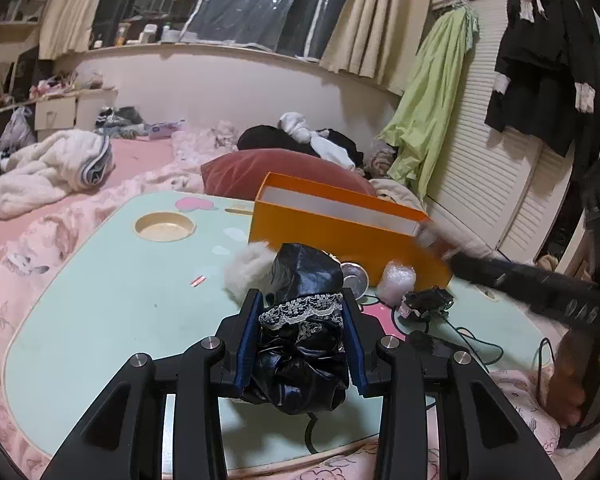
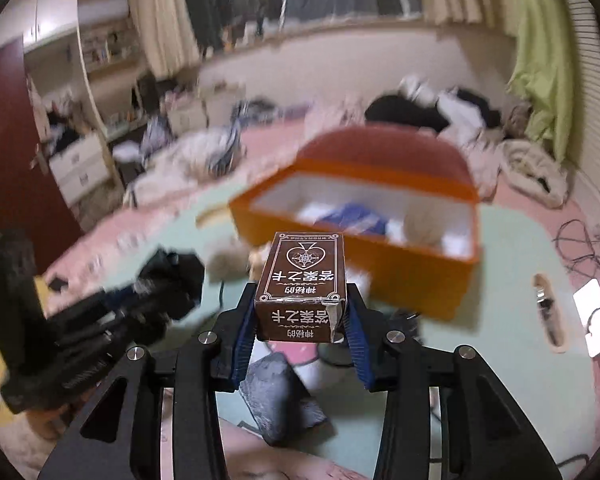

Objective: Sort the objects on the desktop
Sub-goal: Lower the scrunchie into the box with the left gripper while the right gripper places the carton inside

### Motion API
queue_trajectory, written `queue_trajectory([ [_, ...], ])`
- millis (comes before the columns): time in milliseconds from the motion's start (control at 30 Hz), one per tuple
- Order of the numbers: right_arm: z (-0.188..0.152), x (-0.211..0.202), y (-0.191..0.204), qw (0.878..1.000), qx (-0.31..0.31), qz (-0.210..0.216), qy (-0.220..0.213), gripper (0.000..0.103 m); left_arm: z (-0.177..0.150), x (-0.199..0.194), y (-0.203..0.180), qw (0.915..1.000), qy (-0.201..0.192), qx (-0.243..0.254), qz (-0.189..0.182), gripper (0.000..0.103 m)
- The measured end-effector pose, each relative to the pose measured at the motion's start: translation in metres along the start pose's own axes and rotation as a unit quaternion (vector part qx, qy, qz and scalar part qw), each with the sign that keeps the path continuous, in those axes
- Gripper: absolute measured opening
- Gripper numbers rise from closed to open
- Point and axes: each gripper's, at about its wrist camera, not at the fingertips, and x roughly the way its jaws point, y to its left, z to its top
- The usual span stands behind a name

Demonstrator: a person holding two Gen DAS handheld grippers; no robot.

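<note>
My left gripper (image 1: 302, 312) is shut on a shiny black cloth with a lace trim (image 1: 300, 320), held above the mint green table (image 1: 100, 312). My right gripper (image 2: 302, 300) is shut on a brown card box (image 2: 302, 280) with white printing, held above the table in front of the orange box (image 2: 356, 256). The orange box (image 1: 340, 236) stands open at the table's far side; in the right wrist view it holds white, blue and beige items. The right gripper shows blurred in the left wrist view (image 1: 440, 240) near the orange box's right corner. The left gripper with the black cloth shows at the left of the right wrist view (image 2: 168, 280).
On the table lie a white fluffy ball (image 1: 248, 268), a silver tin (image 1: 354, 278), a clear plastic wad (image 1: 396, 282), a small black device with cables (image 1: 426, 302) and a dark grey object (image 2: 280, 392). A round cup recess (image 1: 165, 226) sits at far left. Bedding surrounds the table.
</note>
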Motion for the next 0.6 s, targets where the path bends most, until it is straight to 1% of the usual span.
queue_trajectory([
  [133, 0.005, -0.011, -0.027, 0.999, 0.028, -0.017, -0.014, 0.042, 0.011, 0.0, -0.007, 0.9999, -0.006, 0.013, -0.006, 0.036],
  [200, 0.018, -0.012, -0.033, 0.999, 0.03, -0.024, -0.02, 0.042, 0.028, 0.001, -0.012, 0.9995, -0.018, 0.015, -0.02, 0.036],
  [300, 0.046, -0.011, -0.035, 0.999, 0.029, -0.024, -0.039, 0.043, 0.066, 0.01, -0.024, 0.9984, -0.033, 0.027, -0.036, 0.036],
  [367, 0.065, -0.006, -0.037, 0.998, 0.023, -0.032, -0.052, 0.043, 0.093, 0.019, -0.033, 0.998, -0.043, 0.035, -0.031, 0.036],
  [400, 0.071, -0.001, -0.039, 0.998, 0.022, -0.035, -0.053, 0.043, 0.105, 0.027, -0.037, 0.9981, -0.041, 0.037, -0.029, 0.038],
  [433, 0.078, 0.009, -0.042, 0.998, 0.024, -0.041, -0.051, 0.044, 0.114, 0.037, -0.041, 0.9984, -0.033, 0.039, -0.025, 0.042],
  [467, 0.079, 0.018, -0.046, 0.998, 0.027, -0.044, -0.043, 0.049, 0.122, 0.059, -0.043, 0.9988, -0.006, 0.044, -0.022, 0.072],
  [500, 0.077, 0.027, -0.05, 0.998, 0.029, -0.048, -0.03, 0.056, 0.122, 0.079, -0.043, 0.9985, 0.023, 0.048, -0.012, 0.103],
  [533, 0.075, 0.043, -0.054, 0.998, 0.032, -0.062, -0.004, 0.076, 0.118, 0.095, -0.042, 0.998, 0.043, 0.047, 0.002, 0.102],
  [567, 0.067, 0.063, -0.06, 0.995, 0.042, -0.088, 0.036, 0.08, 0.107, 0.12, -0.037, 0.9952, 0.085, 0.044, 0.018, 0.102],
  [600, 0.06, 0.071, -0.063, 0.993, 0.047, -0.094, 0.052, 0.08, 0.098, 0.134, -0.035, 0.9928, 0.111, 0.043, 0.016, 0.1],
])
